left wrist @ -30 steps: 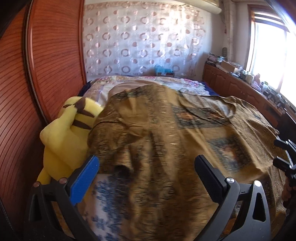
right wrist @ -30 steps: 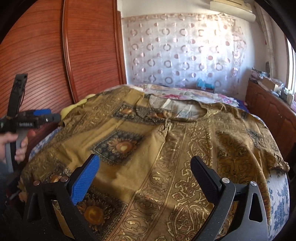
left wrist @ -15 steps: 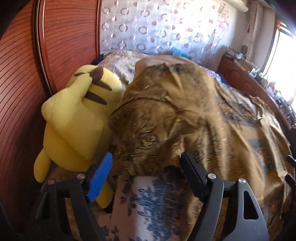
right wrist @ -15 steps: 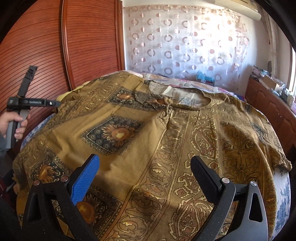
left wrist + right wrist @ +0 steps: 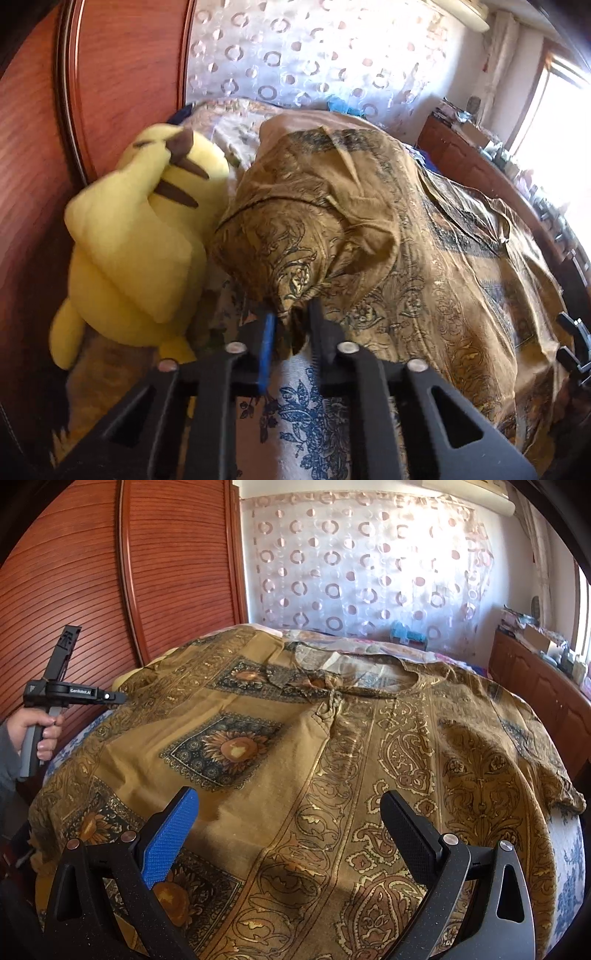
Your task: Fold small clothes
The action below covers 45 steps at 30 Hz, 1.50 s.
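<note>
"GenRobot.AI" is printed on the left gripper (image 5: 110,697), held by a hand (image 5: 40,731) at the right wrist view's left edge. Its jaws are closing on a bunched corner of the gold patterned shirt (image 5: 388,258), which is spread across the bed (image 5: 314,413). The right gripper (image 5: 288,834) hovers wide over it, at lower centre.

Left gripper (image 5: 291,314) jaws closing on cloth; right gripper (image 5: 291,834) jaws spread wide.

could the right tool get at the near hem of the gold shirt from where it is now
Probably yes. The right tool stands open just above the gold shirt, nothing lies between its fingers and the cloth, and the left tool, closing on a bunched sleeve corner, works the far side.
</note>
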Motion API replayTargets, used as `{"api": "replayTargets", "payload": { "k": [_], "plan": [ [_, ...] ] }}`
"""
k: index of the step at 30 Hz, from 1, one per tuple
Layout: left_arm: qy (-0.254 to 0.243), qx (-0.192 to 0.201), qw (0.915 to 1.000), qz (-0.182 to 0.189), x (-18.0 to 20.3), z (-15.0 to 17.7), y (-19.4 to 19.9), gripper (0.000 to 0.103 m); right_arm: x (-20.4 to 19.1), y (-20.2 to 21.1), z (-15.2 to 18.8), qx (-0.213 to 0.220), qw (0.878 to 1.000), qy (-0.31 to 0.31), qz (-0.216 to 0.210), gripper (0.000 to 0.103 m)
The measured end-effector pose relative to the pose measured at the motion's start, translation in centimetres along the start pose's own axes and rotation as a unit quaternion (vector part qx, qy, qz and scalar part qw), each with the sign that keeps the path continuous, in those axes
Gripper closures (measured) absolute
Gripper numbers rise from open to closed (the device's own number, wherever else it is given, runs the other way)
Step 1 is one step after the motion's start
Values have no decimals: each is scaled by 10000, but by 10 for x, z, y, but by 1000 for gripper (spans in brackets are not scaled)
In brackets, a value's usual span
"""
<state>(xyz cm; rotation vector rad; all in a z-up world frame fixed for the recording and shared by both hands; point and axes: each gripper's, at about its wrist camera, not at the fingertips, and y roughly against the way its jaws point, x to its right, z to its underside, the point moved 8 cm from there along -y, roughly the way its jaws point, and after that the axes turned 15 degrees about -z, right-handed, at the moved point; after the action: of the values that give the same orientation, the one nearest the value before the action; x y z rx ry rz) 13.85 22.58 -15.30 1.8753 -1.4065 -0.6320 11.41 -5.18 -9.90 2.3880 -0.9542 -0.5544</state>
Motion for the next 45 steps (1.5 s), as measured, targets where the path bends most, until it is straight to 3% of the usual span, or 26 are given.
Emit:
{"api": "replayTargets", "payload": {
  "k": [5,14,19,23,26,29,39,45],
  "plan": [
    [-434,476,9972,-375,15,-18,27,99,0,0,-1,41,10000,18,9,3],
    [-1189,940,9884,30,97,-46,75,98,0,2,-1,106,9999,42,25,3],
    [-1642,953,9806,481,134,-27,90,73,-1,3,0,120,9999,56,22,3],
    [-1869,1040,9757,472,139,-19,105,57,-3,4,0,135,9999,79,32,3],
    [-1789,1109,9769,374,128,-20,112,48,-3,4,0,149,9998,86,39,3],
    [-1628,989,9816,153,109,-24,99,47,-3,4,1,149,9998,88,40,3],
    [-712,187,9946,-727,33,-23,0,47,-3,4,1,148,9998,93,39,3],
    [-314,-64,9982,-502,19,-18,-24,47,-4,4,1,158,9998,89,41,3]
  ]
}}
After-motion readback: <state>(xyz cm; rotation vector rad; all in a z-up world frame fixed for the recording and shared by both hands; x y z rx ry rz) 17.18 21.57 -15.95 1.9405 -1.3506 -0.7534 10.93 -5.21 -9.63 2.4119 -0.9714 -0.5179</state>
